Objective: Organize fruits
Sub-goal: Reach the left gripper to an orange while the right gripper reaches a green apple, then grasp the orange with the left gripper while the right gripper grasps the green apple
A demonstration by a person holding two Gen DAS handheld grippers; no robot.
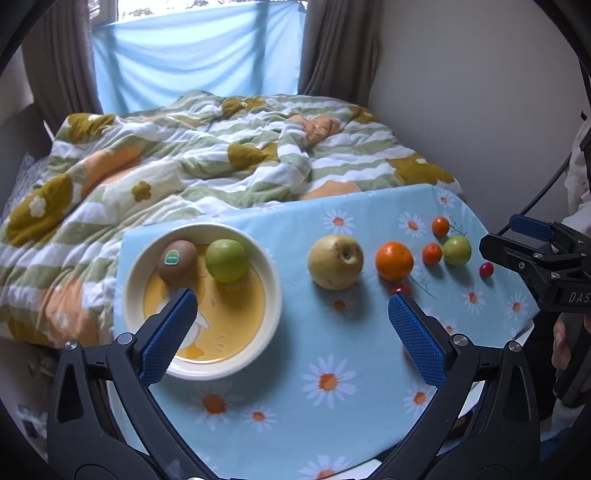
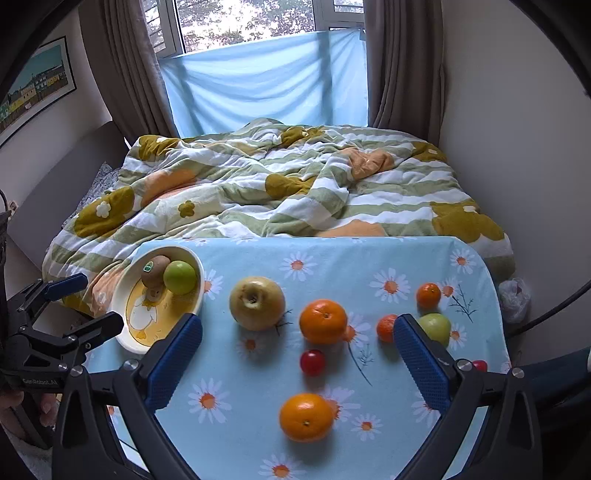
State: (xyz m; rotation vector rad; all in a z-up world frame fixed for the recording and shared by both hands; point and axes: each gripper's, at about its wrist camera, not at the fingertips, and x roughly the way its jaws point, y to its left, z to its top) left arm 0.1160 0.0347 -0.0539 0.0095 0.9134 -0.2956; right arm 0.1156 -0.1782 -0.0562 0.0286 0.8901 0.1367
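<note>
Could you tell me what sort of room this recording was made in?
Most likely a bedroom: a bed with a rumpled floral quilt, a curtained window, and a small table in a daisy cloth at its foot.

1. I read this as a bedroom in a home. A bed fills most of the room, and a rumpled quilt with green stripes and flower patches covers it.
2. Window behind the bed: brown curtains on both sides, a pale blue sheet across its lower part, foliage outside.
3. Framed picture of coloured houses on the wall to the left.
4. Worktop at the foot of the bed, under a blue daisy-print cloth; it holds loose fruit and a bowl with a duck printed inside. Household things, nothing industrial.
</note>
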